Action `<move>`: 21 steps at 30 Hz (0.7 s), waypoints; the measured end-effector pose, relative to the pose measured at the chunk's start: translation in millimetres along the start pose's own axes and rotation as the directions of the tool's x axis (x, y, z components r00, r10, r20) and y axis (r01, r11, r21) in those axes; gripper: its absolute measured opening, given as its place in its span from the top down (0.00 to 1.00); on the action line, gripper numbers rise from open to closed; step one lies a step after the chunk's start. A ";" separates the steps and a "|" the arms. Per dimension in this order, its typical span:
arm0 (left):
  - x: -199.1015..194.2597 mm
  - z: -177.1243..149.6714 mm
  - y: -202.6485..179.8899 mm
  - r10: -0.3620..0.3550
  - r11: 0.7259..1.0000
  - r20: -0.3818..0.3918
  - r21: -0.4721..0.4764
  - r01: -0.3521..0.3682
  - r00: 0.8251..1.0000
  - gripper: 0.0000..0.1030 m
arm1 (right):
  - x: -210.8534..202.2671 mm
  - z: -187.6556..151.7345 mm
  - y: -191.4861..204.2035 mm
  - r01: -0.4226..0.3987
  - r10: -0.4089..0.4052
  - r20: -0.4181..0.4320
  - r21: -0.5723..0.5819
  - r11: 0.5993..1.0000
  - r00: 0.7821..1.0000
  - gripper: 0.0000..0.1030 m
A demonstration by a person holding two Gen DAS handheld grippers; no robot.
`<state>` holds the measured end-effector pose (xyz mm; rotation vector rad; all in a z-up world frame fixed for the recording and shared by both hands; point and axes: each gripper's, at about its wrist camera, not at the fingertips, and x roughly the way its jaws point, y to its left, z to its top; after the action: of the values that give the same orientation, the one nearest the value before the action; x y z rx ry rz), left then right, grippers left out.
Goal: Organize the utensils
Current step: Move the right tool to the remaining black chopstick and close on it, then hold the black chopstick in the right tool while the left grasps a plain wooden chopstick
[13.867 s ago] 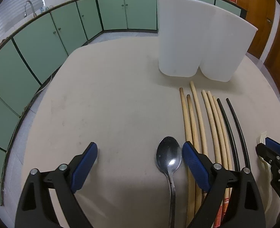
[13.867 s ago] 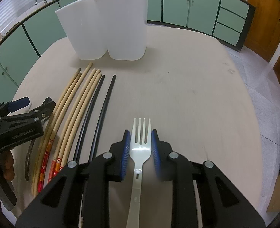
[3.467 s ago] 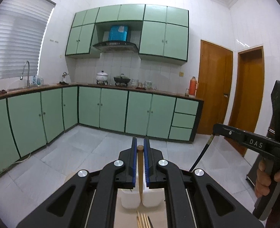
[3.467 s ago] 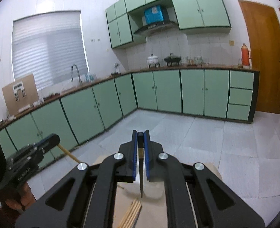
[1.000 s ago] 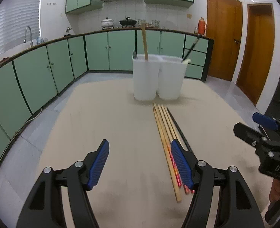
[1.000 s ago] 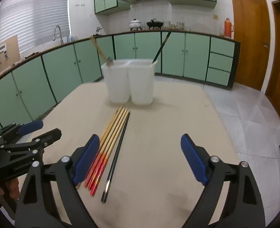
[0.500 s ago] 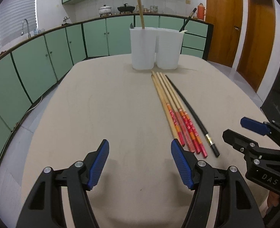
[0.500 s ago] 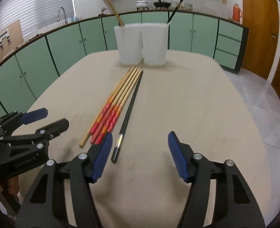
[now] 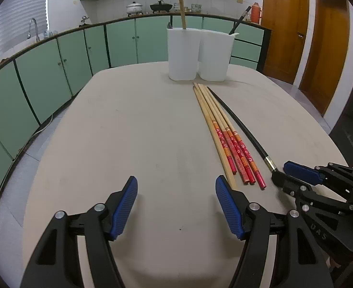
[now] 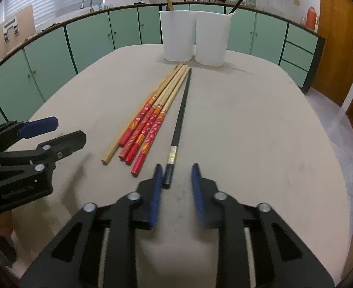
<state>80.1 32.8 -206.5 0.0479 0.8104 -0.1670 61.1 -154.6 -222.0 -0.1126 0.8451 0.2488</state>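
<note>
Several wooden chopsticks with red ends [image 9: 224,129] [image 10: 150,117] and one black chopstick [image 9: 238,122] [image 10: 180,117] lie side by side on the beige table [image 9: 128,132]. A white two-part holder [image 9: 197,55] [image 10: 195,38] stands at the far edge with one wooden and one black chopstick upright in it. My left gripper [image 9: 176,189] is open and empty, just left of the plain wooden chopstick's near end. My right gripper [image 10: 177,172] is open, its fingers either side of the black chopstick's near end; it also shows in the left wrist view [image 9: 288,175].
Green cabinets [image 9: 44,72] ring the room behind the table. Wooden doors [image 9: 306,40] stand at the right. The left gripper also shows at the left of the right wrist view [image 10: 54,132].
Both grippers have come down and forward to the near ends of the chopsticks. The right gripper's jaws have narrowed around the black chopstick's end.
</note>
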 end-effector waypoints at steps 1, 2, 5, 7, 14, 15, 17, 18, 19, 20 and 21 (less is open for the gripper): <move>-0.3 0.1 -0.7 -0.003 1.000 0.000 -0.001 0.003 1.000 0.36 | -0.4 -0.2 -1.7 0.001 -0.001 0.000 -0.001 1.000 1.000 0.87; -0.8 -0.1 -1.1 -0.008 1.000 0.001 -0.001 0.008 1.000 0.36 | -0.5 0.4 -4.0 0.002 -0.002 -0.002 0.001 1.000 1.000 0.92; -1.1 0.5 -4.5 -0.027 1.000 0.002 -0.002 0.027 1.000 0.36 | -1.5 1.1 -11.2 0.005 -0.005 -0.006 0.019 1.000 1.000 0.94; -1.5 -0.2 -7.5 -0.042 0.999 -0.001 -0.001 0.042 0.999 0.36 | -2.7 0.7 -16.3 0.014 -0.013 -0.008 0.033 0.999 1.000 0.94; 3.8 -3.0 -20.7 -0.073 0.997 -0.023 0.012 0.074 0.997 0.36 | -4.7 -0.5 -33.2 0.033 -0.033 -0.009 0.063 0.997 0.999 0.94; 6.1 -3.2 -22.6 -0.073 0.997 -0.027 0.014 0.074 0.997 0.38 | -4.6 -0.8 -34.5 0.034 -0.034 -0.010 0.066 0.997 0.999 0.94; 9.3 -3.9 -25.1 -0.076 0.997 -0.037 0.017 0.077 0.996 0.41 | -4.4 -0.6 -35.5 0.034 -0.033 -0.010 0.070 0.997 0.999 0.94; 11.2 -4.5 -26.1 -0.077 0.997 -0.041 0.016 0.077 0.996 0.43 | -4.4 -0.6 -35.0 0.034 -0.033 -0.009 0.069 0.997 0.999 0.94; 12.4 -5.3 -26.3 -0.077 0.997 -0.045 0.014 0.078 0.996 0.44 | -4.5 -0.9 -35.1 0.033 -0.032 -0.009 0.069 0.997 0.999 0.94; 14.6 -5.8 -26.6 -0.075 0.997 -0.049 0.012 0.076 0.996 0.46 | -4.4 -1.0 -34.9 0.030 -0.030 -0.008 0.070 0.997 1.000 0.94; 15.7 -5.9 -26.6 -0.068 0.998 -0.048 0.011 0.069 0.996 0.48 | -3.8 -0.3 -34.6 0.027 -0.027 -0.008 0.071 0.997 1.000 0.94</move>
<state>82.0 5.2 -221.4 0.0359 0.8595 -0.2365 67.5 -188.8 -219.3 -0.0584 0.8580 0.1926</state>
